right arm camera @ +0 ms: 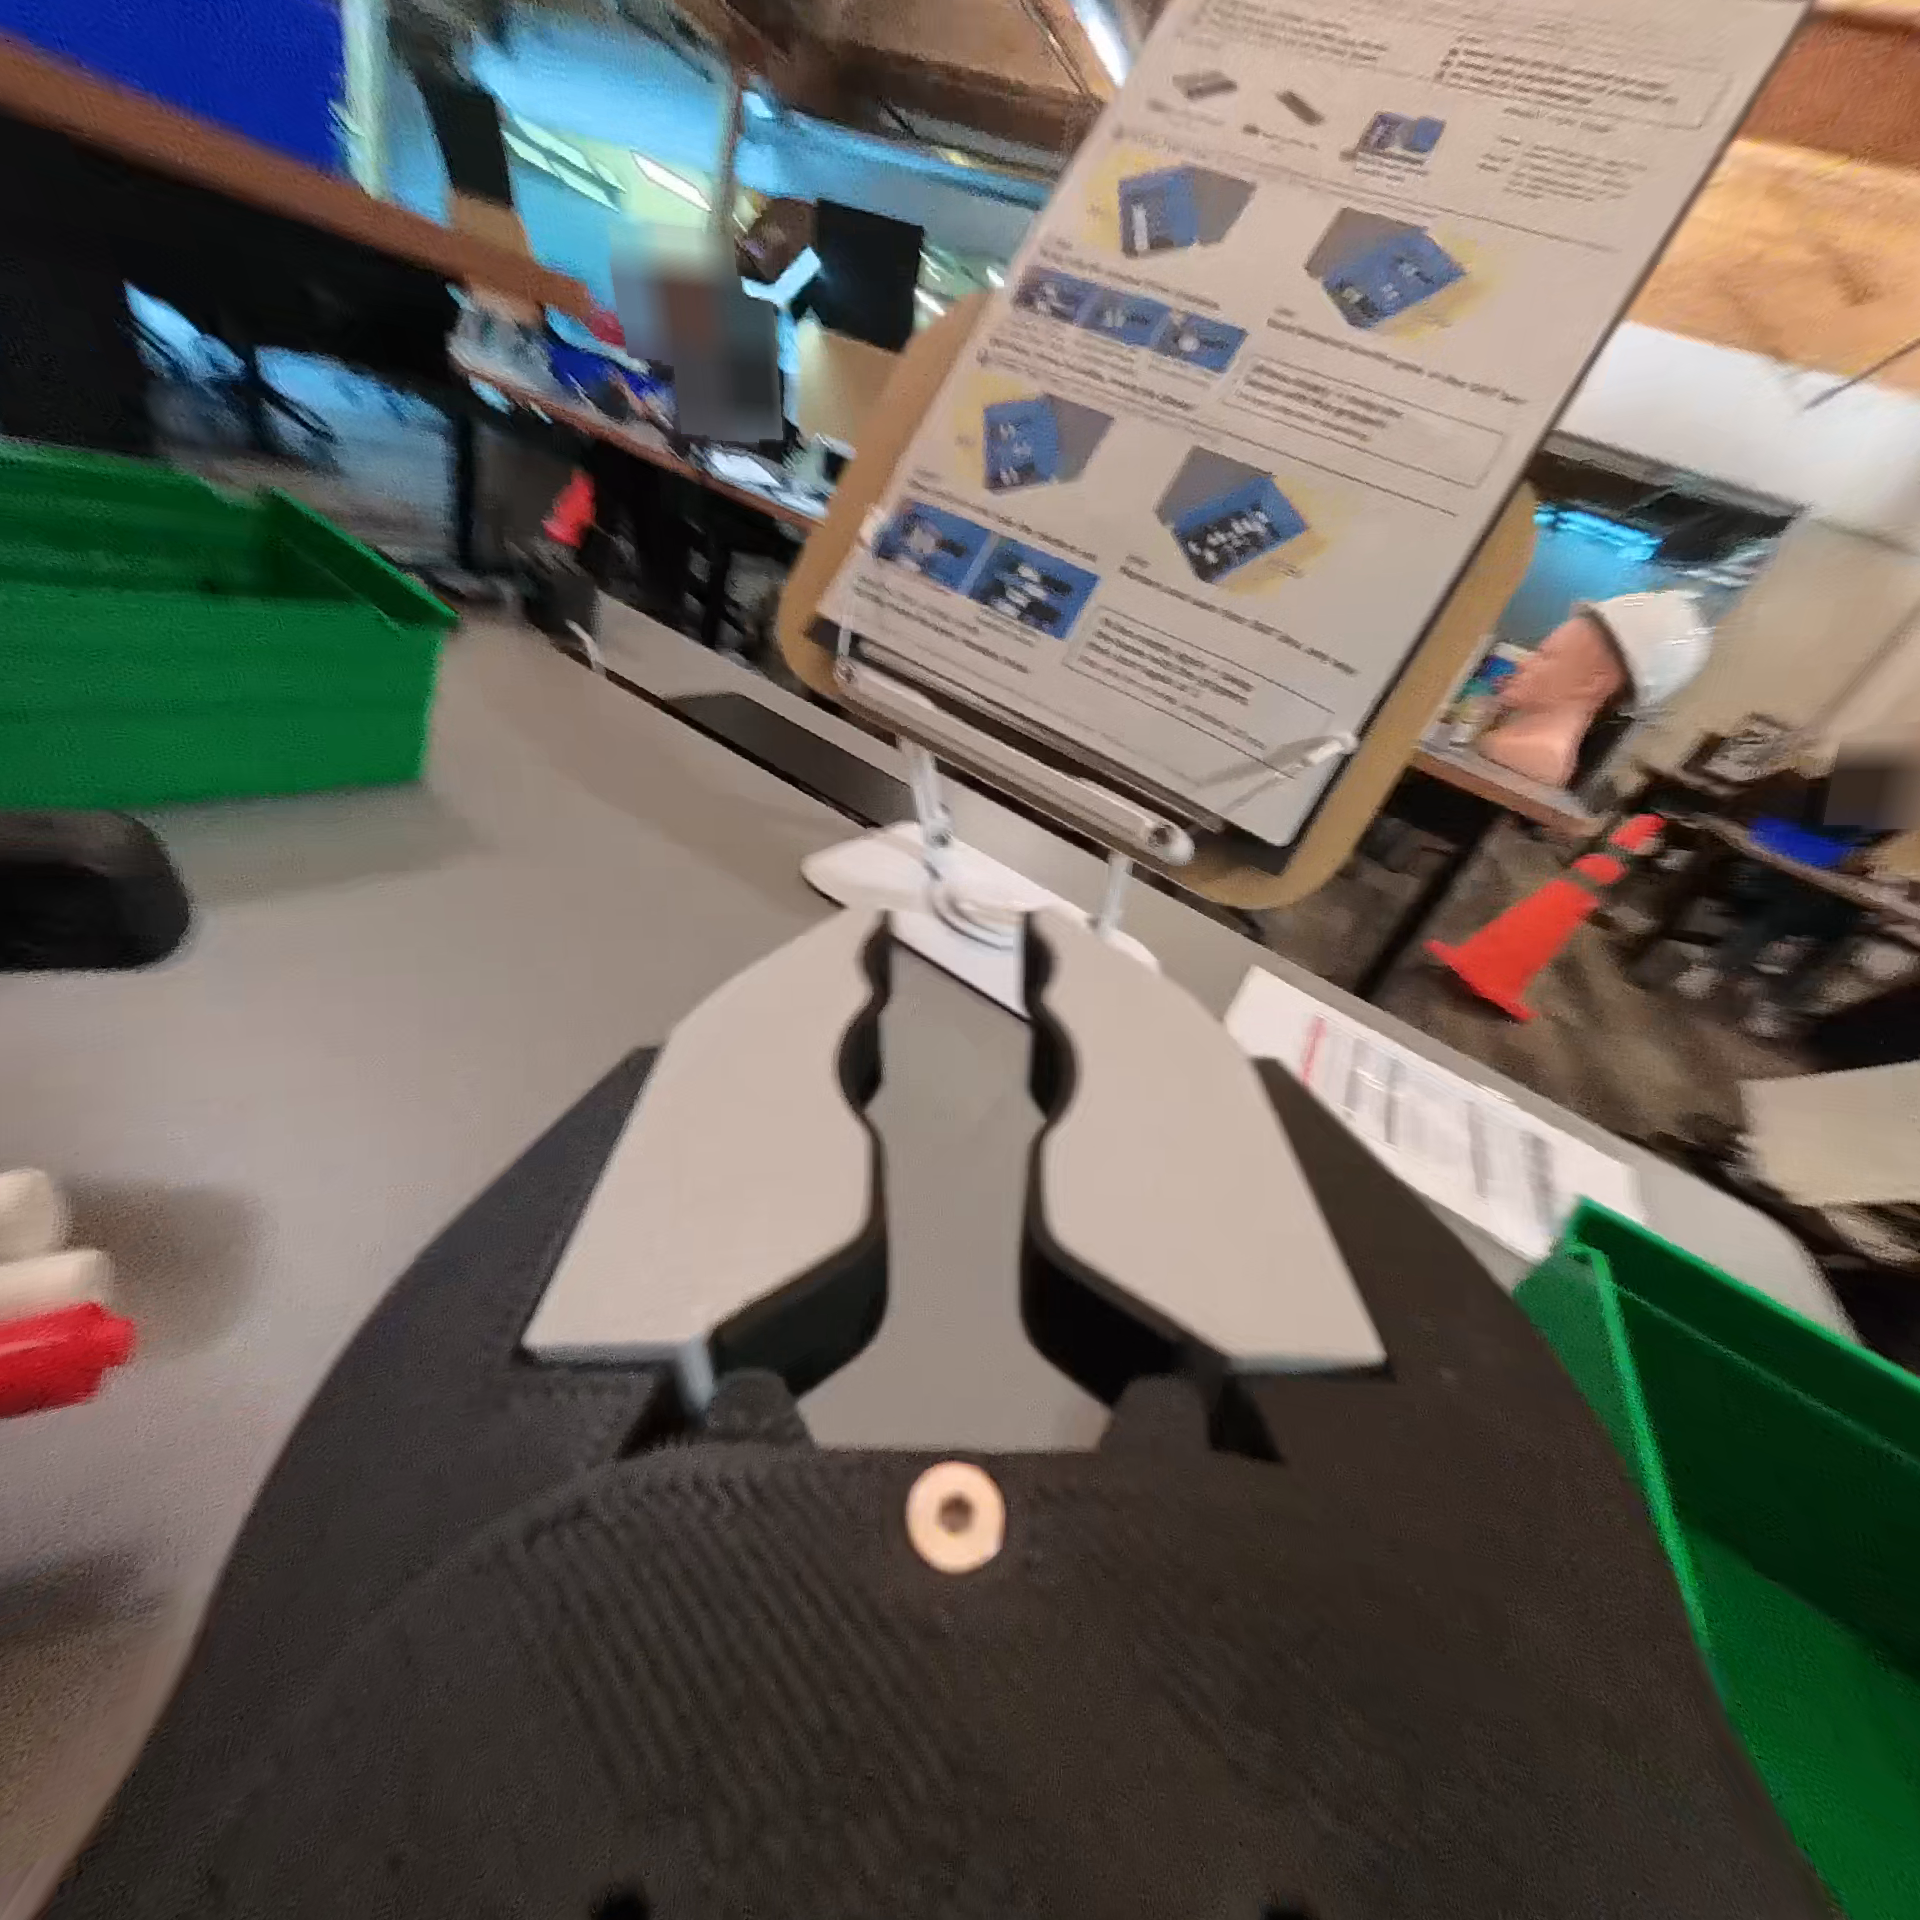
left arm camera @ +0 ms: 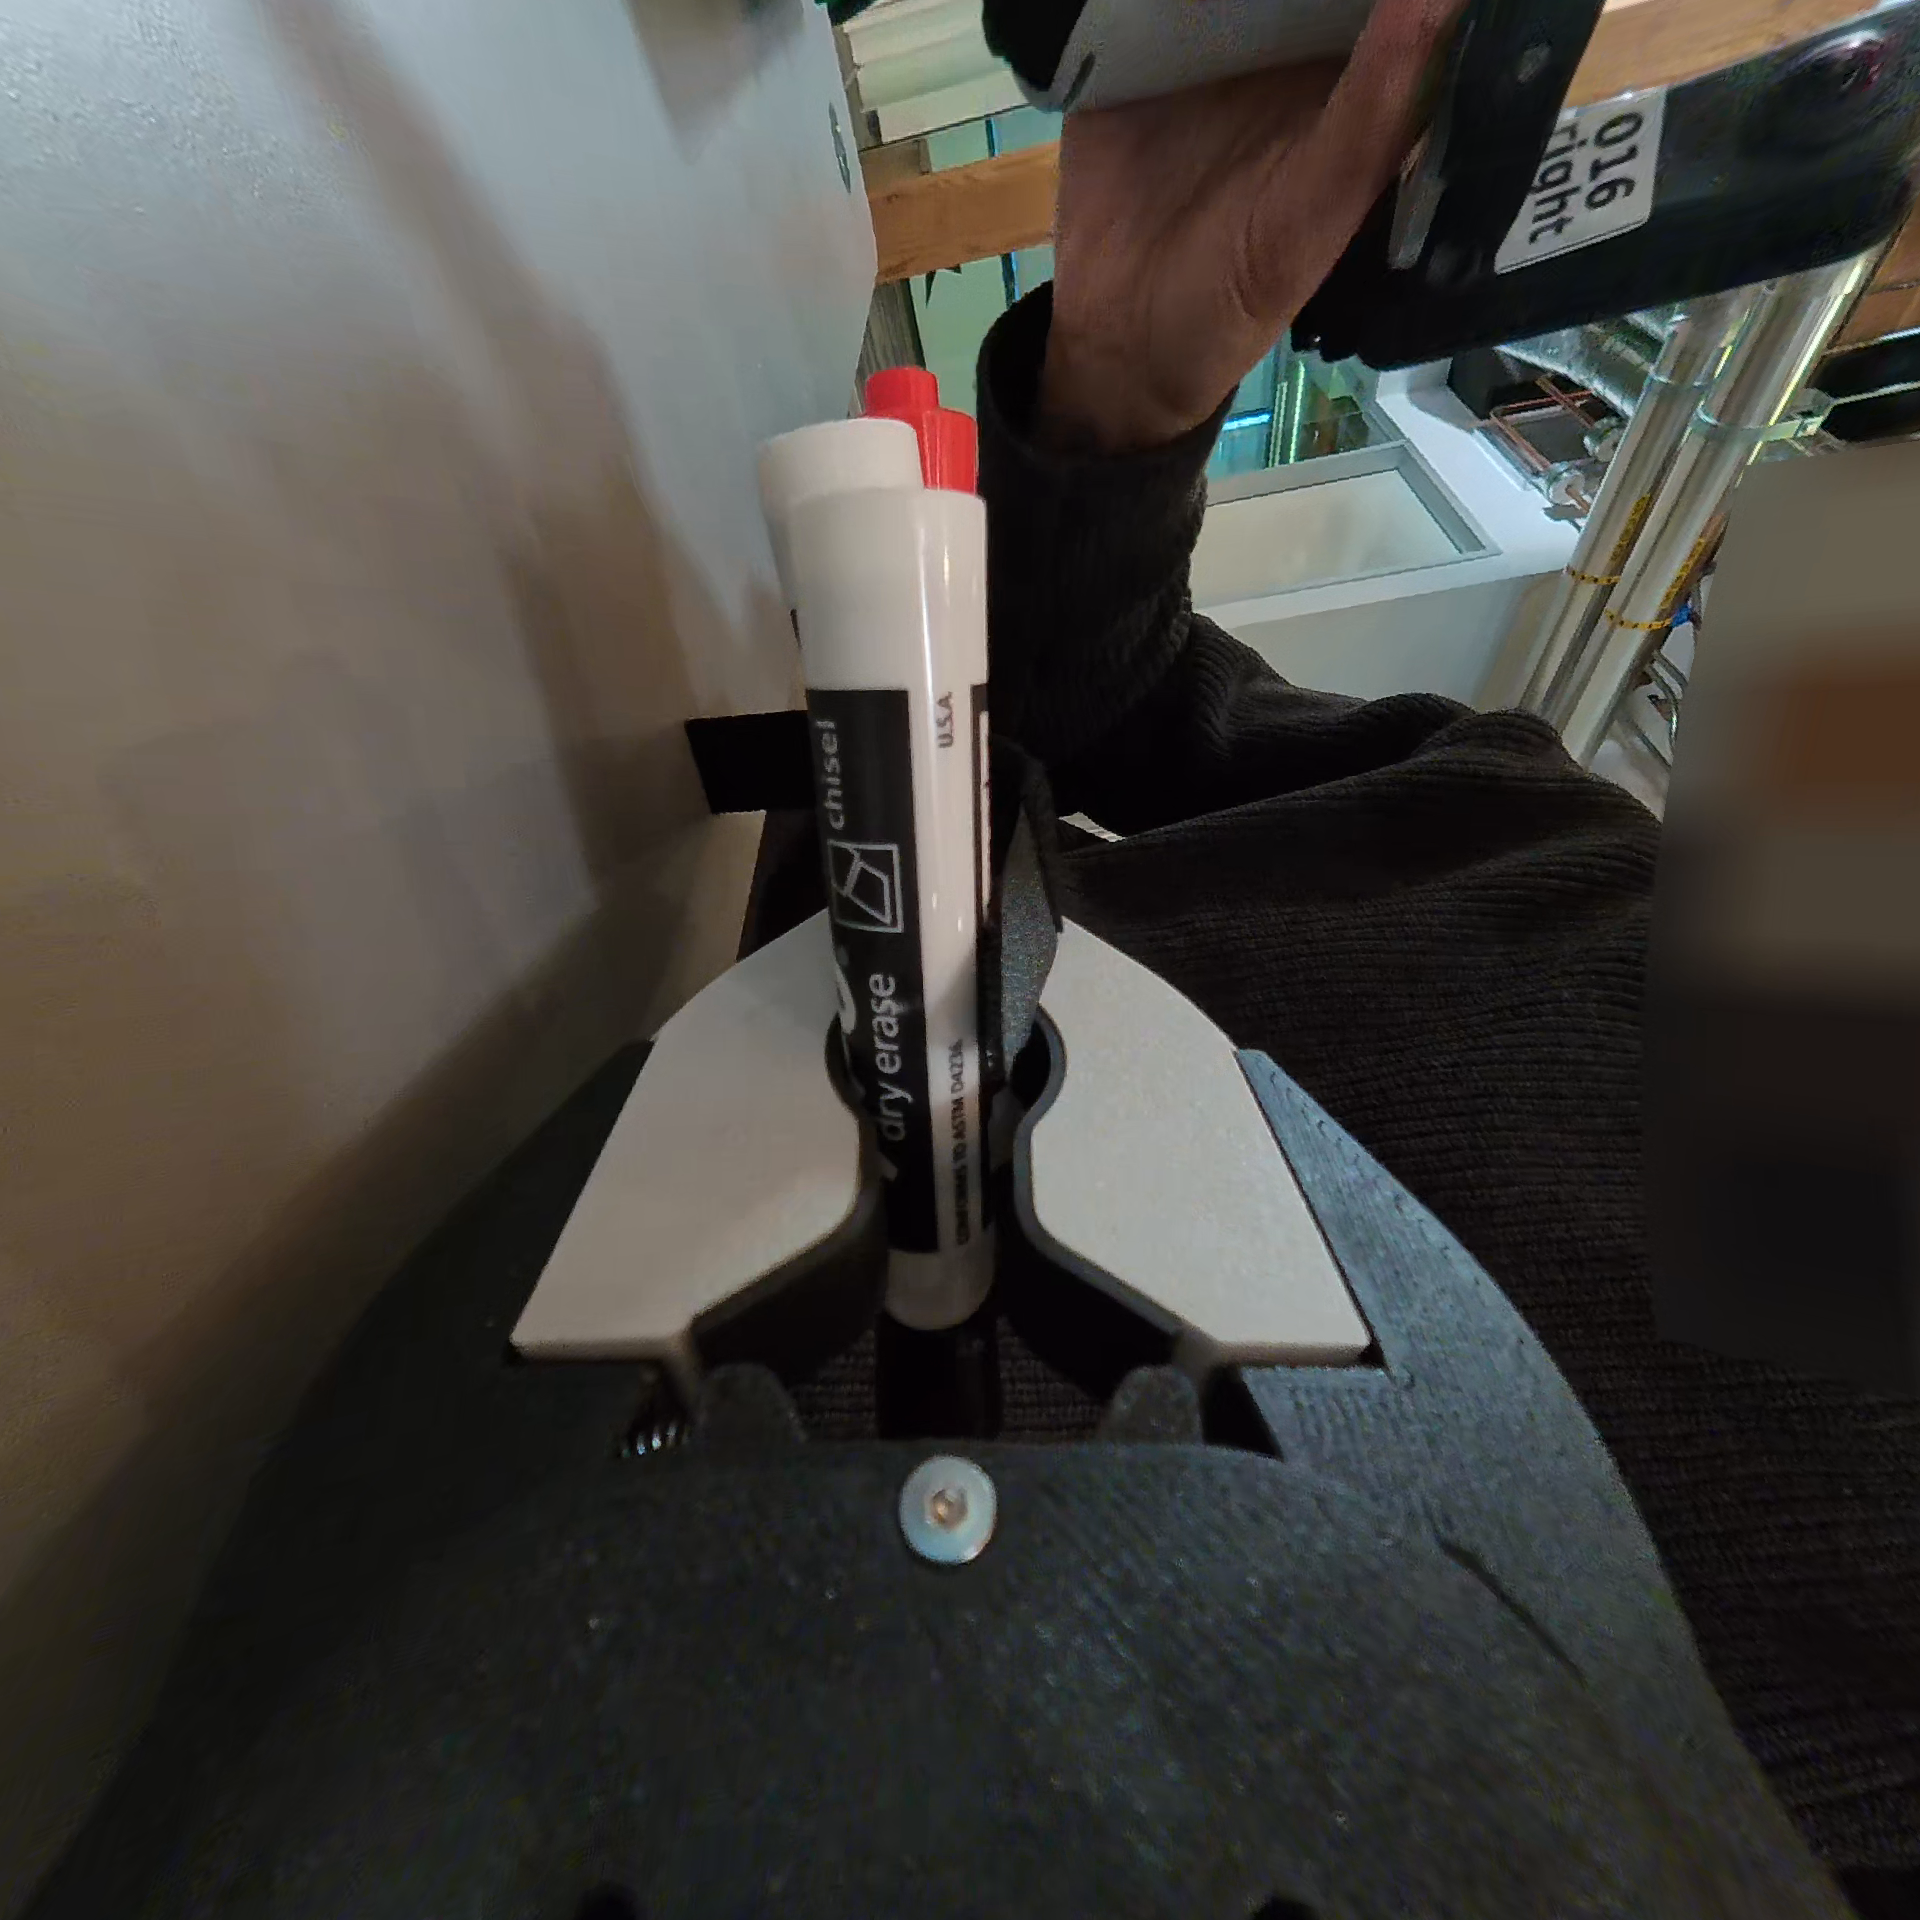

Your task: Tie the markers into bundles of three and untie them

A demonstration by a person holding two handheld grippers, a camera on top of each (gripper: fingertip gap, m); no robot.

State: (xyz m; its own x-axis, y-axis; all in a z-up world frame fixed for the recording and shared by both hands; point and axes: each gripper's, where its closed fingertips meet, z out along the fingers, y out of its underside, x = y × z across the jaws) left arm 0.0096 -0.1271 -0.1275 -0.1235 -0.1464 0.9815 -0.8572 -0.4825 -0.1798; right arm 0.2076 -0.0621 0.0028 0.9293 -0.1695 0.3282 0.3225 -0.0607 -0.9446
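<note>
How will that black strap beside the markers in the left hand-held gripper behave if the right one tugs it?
Probably floppy: the black strap bends and folds against the markers. Likely light, a thin flat band. The markers are smooth, round and glossy, so they may slip or twist in the left hand-held gripper under a tug.

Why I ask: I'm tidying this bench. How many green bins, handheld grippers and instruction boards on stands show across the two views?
green bins: 2, one at left, one at right
grippers: 2, the left gripper shut on the markers, the right gripper open
instruction board on a stand: 1
total: 5
</note>
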